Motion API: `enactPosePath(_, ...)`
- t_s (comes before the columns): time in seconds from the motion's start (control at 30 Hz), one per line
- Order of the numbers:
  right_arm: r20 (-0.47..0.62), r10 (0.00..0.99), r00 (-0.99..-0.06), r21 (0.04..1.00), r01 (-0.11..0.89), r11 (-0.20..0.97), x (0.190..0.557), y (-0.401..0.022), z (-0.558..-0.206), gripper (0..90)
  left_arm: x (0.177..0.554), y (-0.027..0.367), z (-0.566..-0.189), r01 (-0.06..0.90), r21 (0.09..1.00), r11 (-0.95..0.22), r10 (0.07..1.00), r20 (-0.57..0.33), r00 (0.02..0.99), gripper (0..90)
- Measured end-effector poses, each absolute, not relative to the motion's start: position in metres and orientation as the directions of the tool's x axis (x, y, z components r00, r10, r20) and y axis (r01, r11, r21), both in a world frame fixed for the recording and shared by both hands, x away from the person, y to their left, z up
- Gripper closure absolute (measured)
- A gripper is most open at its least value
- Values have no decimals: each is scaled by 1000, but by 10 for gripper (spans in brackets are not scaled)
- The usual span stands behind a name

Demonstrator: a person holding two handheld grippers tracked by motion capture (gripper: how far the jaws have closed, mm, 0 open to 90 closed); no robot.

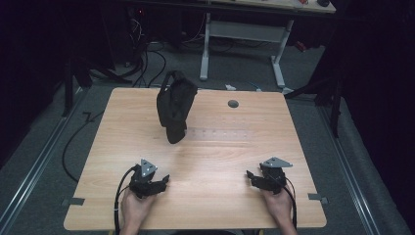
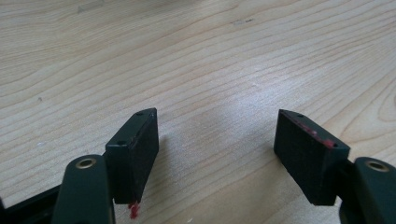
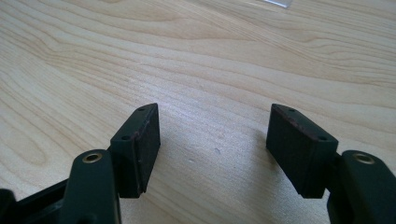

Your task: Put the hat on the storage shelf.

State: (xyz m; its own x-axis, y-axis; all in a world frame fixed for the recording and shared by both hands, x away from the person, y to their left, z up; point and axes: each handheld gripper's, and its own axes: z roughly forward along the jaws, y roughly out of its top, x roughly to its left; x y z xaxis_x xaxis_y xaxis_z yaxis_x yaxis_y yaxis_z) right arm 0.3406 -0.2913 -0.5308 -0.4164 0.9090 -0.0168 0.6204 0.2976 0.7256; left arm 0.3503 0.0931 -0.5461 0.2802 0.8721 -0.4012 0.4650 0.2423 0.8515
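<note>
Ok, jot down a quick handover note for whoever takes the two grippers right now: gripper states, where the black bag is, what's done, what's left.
Left gripper: open, nothing between the jaws, low over the table near the front edge.
Right gripper: open, empty, low over the front right of the table.
Black bag: standing toward the far left of the table, apart from both grippers.
Done: nothing visible on the bag yet.
Left: probably reach forward to the bag and take hold.

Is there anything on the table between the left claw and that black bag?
Nothing visible. Bare wooden table lies between the left claw and the black bag, which stands farther back. The claw is open and empty.
</note>
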Motion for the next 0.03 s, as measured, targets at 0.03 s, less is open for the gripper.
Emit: enactPosePath(0.03,-16,909,-416,725,621,297,341,-291,-531,352,350,93,-546,465,851,245,871,-404,280,308)
